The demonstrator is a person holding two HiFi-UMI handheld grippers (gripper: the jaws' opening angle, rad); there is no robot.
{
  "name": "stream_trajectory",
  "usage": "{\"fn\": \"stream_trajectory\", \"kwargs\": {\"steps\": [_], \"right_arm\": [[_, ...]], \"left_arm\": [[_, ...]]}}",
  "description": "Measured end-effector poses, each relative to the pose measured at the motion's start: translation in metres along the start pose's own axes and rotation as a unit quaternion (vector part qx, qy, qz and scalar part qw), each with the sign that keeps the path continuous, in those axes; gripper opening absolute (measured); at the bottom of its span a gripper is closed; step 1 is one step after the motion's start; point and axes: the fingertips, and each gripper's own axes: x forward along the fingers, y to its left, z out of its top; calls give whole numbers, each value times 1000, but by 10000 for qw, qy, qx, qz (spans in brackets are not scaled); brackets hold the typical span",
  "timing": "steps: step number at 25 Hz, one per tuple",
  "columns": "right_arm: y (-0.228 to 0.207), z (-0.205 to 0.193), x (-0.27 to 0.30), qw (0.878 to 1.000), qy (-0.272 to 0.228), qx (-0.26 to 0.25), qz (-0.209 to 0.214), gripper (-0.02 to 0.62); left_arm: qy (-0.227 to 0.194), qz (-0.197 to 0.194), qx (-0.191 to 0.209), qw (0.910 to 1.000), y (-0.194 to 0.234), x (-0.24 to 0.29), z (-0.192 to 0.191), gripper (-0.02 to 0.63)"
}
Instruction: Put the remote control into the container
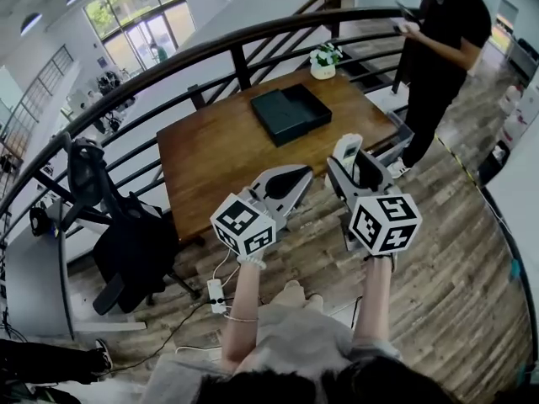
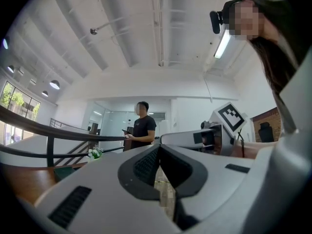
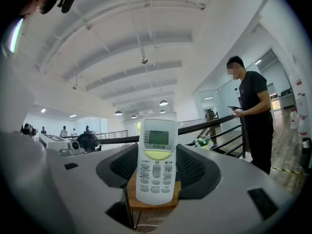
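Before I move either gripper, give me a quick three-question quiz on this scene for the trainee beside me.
1. True or false: the remote control already lies in the dark container on the wooden table.
2. Which gripper holds the remote control? A) left B) right C) neither
3. Fill in: the left gripper has its jaws ___, with nothing between them.

Key
1. False: it stands upright, clamped between the jaws of the right gripper, and the container is empty.
2. B
3. together
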Motion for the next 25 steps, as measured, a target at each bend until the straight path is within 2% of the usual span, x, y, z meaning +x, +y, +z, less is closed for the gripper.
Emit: {"fn": "stream_trajectory", "kwargs": {"steps": [10,25], "right_arm": [[-12,-7,11,9995,142,17,266,238],[-58,-8,45,9993,288,-16,258,238]], "left_arm": [[57,219,25,9997,6,15,-4,4],[100,187,-82,9997,40,63,-20,3]]}}
